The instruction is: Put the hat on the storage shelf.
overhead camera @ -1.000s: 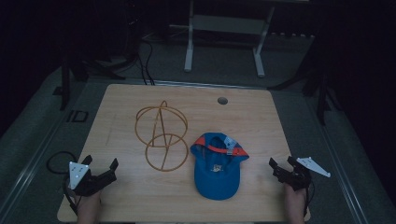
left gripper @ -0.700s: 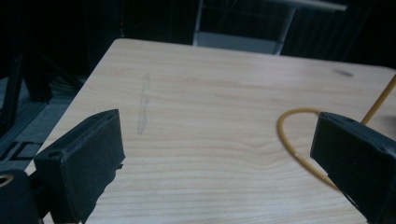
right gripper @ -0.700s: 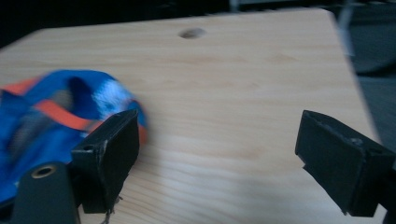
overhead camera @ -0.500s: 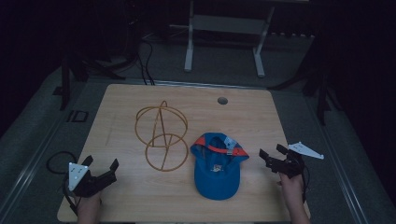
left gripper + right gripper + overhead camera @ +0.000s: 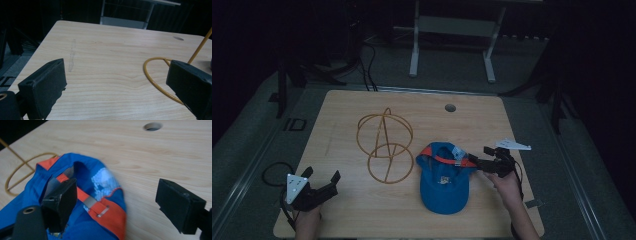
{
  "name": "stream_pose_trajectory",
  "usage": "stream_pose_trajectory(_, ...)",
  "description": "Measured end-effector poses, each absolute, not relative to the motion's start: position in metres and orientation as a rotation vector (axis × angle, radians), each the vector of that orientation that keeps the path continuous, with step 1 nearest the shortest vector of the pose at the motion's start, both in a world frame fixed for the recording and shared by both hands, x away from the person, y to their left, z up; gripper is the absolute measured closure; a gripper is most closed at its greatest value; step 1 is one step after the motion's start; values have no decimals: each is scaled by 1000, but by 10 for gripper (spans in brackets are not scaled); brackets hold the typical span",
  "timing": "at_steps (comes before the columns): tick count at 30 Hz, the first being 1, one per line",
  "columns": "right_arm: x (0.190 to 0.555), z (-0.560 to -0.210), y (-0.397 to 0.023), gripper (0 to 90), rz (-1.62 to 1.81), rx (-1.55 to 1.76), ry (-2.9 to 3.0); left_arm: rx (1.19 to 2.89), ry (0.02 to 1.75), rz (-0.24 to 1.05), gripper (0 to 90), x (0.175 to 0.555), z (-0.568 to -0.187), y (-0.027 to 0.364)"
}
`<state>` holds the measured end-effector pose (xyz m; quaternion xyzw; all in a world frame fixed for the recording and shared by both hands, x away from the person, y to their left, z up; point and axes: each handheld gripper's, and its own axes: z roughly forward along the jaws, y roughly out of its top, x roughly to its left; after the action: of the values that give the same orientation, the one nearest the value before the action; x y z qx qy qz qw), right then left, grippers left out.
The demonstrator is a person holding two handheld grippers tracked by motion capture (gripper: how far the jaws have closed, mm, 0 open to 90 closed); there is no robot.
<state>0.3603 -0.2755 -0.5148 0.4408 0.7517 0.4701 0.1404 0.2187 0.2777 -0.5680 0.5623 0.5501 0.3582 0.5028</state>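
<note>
Blue cap (image 5: pixel 443 177) with orange trim and orange back strap lies upside down on the worktop (image 5: pixel 362 107), hollow facing up, brim toward the near edge, strap end toward the far side. Whitish patch inside near the strap. Just right of the wire frame (image 5: pixel 384 145).

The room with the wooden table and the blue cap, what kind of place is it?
Probably a lab or studio for recording handling work, not a home. A bare wooden table stands in a dark room, cables trail on the floor behind it, and a metal stand is set up beyond.
</note>
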Motion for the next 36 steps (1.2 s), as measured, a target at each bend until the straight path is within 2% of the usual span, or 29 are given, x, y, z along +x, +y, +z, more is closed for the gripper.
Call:
stream_pose_trajectory(13, 388, -533, -238, 314, 1221, 1225, 2282, 1374, 1298, 856, 32, 217, -566, 272)
stream_pose_trajectory(15, 391, -535, -233, 343, 1181, 1214, 2293, 1379, 1292, 855, 36, 217, -566, 271)
stream_pose_trajectory(16, 394, -537, -230, 392, 1139, 1203, 2316, 1380, 1292, 853, 36, 217, -566, 271)
stream_pose_trajectory(19, 396, -540, -226, 410, 1099, 1176, 2333, 1386, 1284, 833, 36, 218, -566, 271)
stream_pose_trajectory(22, 395, -544, -218, 481, 1030, 1120, 2375, 1393, 1283, 828, 36, 219, -566, 270)
stream_pose_trajectory(28, 395, -553, -213, 554, 960, 1082, 2410, 1390, 1285, 835, 36, 218, -566, 270)
stream_pose_trajectory(31, 393, -556, -210, 639, 910, 1044, 2412, 1391, 1289, 837, 36, 218, -566, 270)
stream_pose_trajectory(33, 391, -556, -208, 769, 897, 1038, 2413, 1394, 1289, 833, 36, 218, -566, 270)
stream_pose_trajectory(35, 391, -555, -207, 858, 877, 1044, 2411, 1397, 1292, 837, 36, 218, -566, 269)
stream_pose_trajectory(36, 391, -553, -208, 874, 886, 1052, 2413, 1396, 1290, 834, 36, 218, -566, 269)
